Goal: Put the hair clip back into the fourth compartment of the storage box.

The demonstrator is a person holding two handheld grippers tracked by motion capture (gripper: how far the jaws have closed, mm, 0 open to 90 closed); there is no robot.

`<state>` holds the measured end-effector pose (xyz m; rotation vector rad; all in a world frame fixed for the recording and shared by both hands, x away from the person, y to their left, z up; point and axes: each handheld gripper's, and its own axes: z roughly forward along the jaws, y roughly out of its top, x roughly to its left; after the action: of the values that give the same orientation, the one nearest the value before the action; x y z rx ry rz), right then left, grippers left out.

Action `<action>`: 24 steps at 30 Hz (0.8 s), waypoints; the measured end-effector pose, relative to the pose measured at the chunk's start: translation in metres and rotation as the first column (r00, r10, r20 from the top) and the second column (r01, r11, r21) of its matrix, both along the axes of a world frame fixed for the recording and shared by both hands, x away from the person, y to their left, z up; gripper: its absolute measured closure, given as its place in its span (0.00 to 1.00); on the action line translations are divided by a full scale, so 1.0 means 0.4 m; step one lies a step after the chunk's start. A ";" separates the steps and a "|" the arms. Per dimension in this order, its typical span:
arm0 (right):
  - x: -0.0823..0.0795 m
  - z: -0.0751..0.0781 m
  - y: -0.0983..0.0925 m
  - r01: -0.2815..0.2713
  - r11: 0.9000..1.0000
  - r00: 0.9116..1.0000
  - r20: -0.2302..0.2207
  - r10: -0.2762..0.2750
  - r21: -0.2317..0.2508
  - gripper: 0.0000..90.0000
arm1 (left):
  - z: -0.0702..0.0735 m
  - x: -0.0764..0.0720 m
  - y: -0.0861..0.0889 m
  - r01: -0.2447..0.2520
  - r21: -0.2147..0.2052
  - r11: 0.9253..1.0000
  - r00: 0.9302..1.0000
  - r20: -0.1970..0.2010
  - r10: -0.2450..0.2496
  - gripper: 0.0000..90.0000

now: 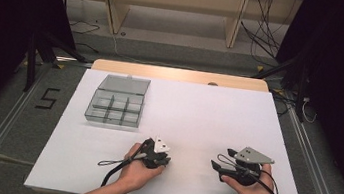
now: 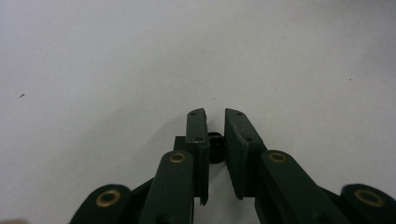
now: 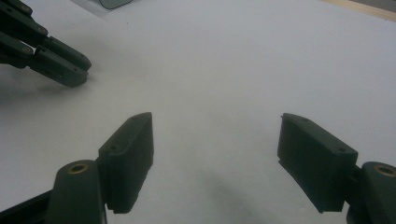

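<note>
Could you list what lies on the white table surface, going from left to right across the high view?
Clear compartment box → left gripper, closed on a small black part → right gripper, open.

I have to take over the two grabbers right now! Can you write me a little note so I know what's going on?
Left hand-held gripper: shut on a small black part, low at the near side of the table.
Right hand-held gripper: open, nothing between its jaws, near the right side.
Box: clear, with compartments, lid open, far left of the table. I can't tell if anything is inside.
Done: the part is gripped.
Left: probably carry it to the box, drop it in a compartment, then maybe close the lid.
</note>
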<state>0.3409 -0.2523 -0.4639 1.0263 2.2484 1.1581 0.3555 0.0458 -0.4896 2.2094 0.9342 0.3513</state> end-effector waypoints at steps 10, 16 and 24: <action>0.001 -0.001 0.001 0.000 1.000 1.000 -0.002 0.000 -0.002 0.31 | 0.003 0.002 0.005 0.003 -0.012 1.000 1.000 0.005 -0.003 0.88; 0.001 -0.001 0.000 0.001 1.000 1.000 0.000 -0.001 -0.001 0.31 | 0.006 0.004 0.008 0.001 -0.021 1.000 1.000 0.011 -0.001 0.88; 0.002 -0.002 0.000 0.001 1.000 1.000 -0.002 -0.001 -0.001 0.31 | 0.014 0.009 0.018 -0.002 -0.023 1.000 1.000 0.018 0.003 0.88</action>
<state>0.3415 -0.2523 -0.4646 1.0291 2.2496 1.1555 0.3592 0.0531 -0.4840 2.1810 0.9267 0.3599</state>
